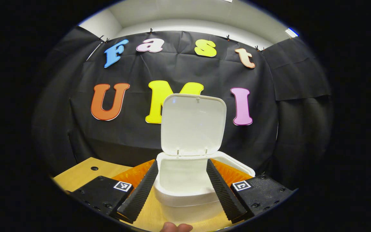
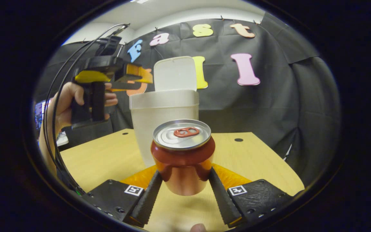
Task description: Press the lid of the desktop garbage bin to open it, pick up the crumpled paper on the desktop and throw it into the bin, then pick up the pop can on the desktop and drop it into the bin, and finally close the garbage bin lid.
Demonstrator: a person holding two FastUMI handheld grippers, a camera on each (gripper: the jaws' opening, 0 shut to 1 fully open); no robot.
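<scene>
Closest in the right gripper view, the pop can [image 2: 182, 154] is being clamped between the 2 fingers of the right gripper [image 2: 183, 190], which are pressing on its lower sides while it is being held upright and apparently lifted off the wooden desktop [image 2: 262, 161]. Beyond it, the garbage bin [image 2: 164, 112] is standing on the desktop with its lid [image 2: 174, 74] raised. To the left, the left gripper [image 2: 134, 79] is being held by a hand [image 2: 66, 103] beside the bin's rim.

In the left gripper view, that gripper's own fingers [image 1: 140, 190] are being held apart around nothing, framing the bin's open mouth [image 1: 185, 174] just ahead, with the lid [image 1: 192, 124] standing upright behind it. The crumpled paper is probably already inside, though the bin's depth is not being shown clearly.

A slip is being risked: the can is being gripped low, so tilting toward the bin could let it rotate or drop short. The rim could also be struck if the can is carried too low, and the light bin could be knocked over. The upright lid could be bumped shut.

The can and the bin's outer wall are being shown by the right gripper view; the bin's interior is being shown by the left gripper view.
</scene>
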